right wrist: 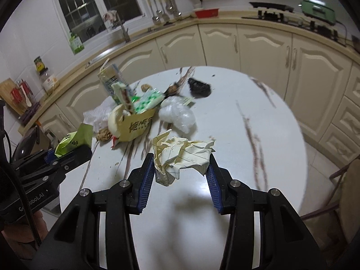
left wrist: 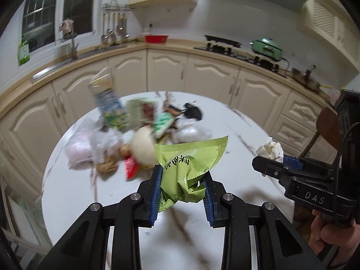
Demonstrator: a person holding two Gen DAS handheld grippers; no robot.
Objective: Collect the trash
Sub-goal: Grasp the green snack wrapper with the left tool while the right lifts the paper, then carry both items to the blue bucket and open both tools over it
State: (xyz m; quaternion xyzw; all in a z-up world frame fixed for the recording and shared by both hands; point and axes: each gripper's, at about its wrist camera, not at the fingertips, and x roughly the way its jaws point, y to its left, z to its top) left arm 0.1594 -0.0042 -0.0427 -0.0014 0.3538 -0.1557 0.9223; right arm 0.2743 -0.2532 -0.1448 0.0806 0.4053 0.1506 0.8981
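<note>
My left gripper (left wrist: 182, 175) is shut on a crumpled green snack wrapper (left wrist: 189, 168), held above the round white table (left wrist: 78, 191). My right gripper (right wrist: 181, 162) is shut on a crumpled ball of lined cream paper (right wrist: 182, 155), also lifted off the table. In the left wrist view the right gripper (left wrist: 267, 160) shows at the right with the paper ball (left wrist: 271, 149) in it. The right wrist view has the left gripper (right wrist: 65, 154) at the left, gripping the green wrapper (right wrist: 74, 141). A heap of trash (right wrist: 135, 110) lies on the table's far side.
The heap holds a drink carton (right wrist: 110, 78), a yellow paper box (right wrist: 137, 126), clear plastic bags (right wrist: 177, 114), nutshells (right wrist: 103, 135) and a black lump (right wrist: 199, 87). Cream kitchen cabinets (right wrist: 225, 45) curve behind the table. A chair (right wrist: 348, 191) stands at the right.
</note>
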